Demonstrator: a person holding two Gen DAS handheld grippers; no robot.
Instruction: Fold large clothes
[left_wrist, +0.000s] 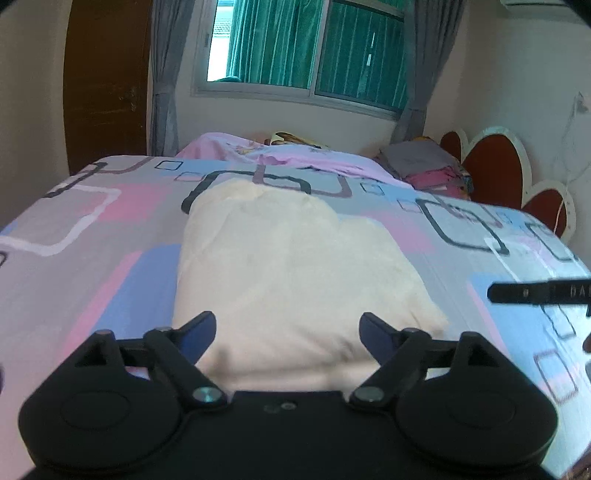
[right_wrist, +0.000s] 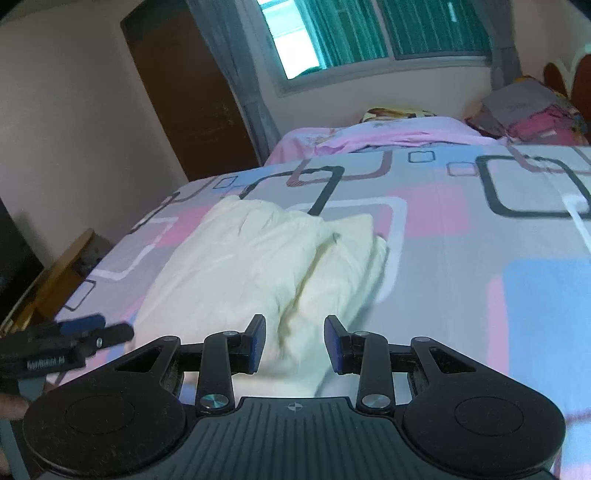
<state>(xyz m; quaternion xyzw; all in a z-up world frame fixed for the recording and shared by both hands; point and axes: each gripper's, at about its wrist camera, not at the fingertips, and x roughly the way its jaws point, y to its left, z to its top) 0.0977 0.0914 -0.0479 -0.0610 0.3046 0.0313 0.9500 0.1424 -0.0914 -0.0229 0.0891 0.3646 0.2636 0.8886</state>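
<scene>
A cream-coloured garment lies folded into a bundle on the patterned bed sheet. In the right wrist view the same garment shows creases and a layered right edge. My left gripper hovers over the near end of the garment, jaws wide apart with nothing between the pads. My right gripper is at the garment's near right corner, its blue pads parted by a narrow gap and no cloth pinched. Each gripper shows at the edge of the other's view: the right gripper and the left gripper.
A pink blanket lies across the far part of the bed. A pile of clothes sits by the red heart-shaped headboard. A brown door and a window are beyond. Wooden furniture stands left of the bed.
</scene>
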